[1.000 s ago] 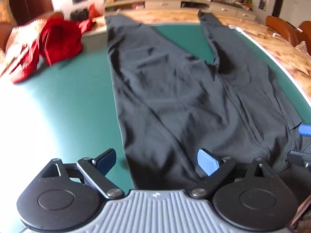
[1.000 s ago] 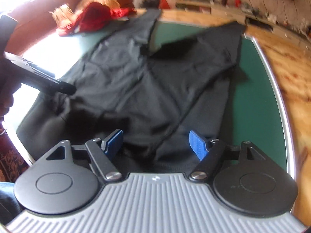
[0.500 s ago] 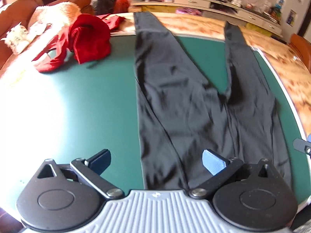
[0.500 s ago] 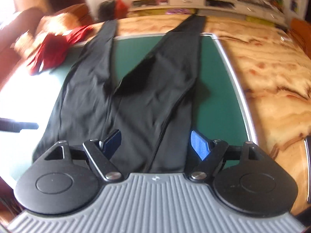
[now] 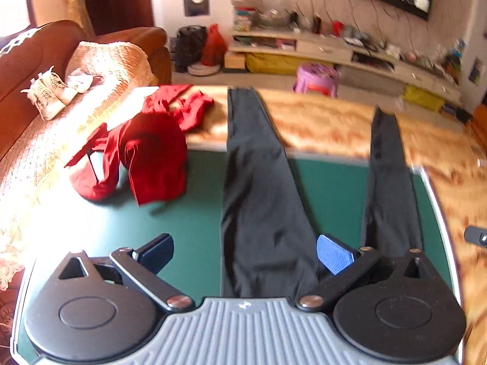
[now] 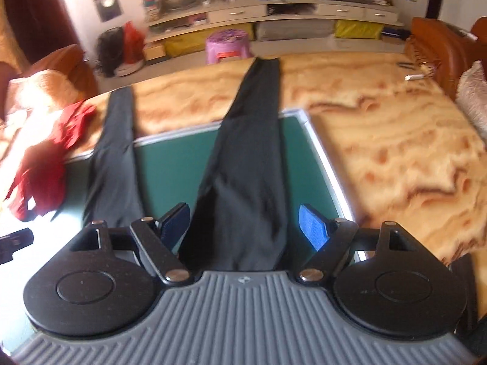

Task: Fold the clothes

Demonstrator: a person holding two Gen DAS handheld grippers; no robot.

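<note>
Trousers: black trousers point(image 5: 261, 206) lie flat on the green mat point(image 5: 188, 222), both legs reaching past its far edge onto the marbled tabletop point(image 6: 395, 152).
Red garment: a crumpled red garment point(image 5: 149, 155) lies at the mat's far left corner.
Left gripper point(image 5: 243, 251): jaws wide apart, holding nothing, above one leg.
Right gripper point(image 6: 243, 223): jaws wide apart, empty, above the other leg.

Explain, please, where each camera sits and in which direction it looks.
Left wrist: sits on the left gripper, looks down over the black trousers on the green mat; its own open jaws show, and a bit of the right gripper at the right edge.
Right wrist: sits on the right gripper, looks along one trouser leg; its own open jaws show.
Shared: trousers, mat, red cloth, purple stool.
</note>
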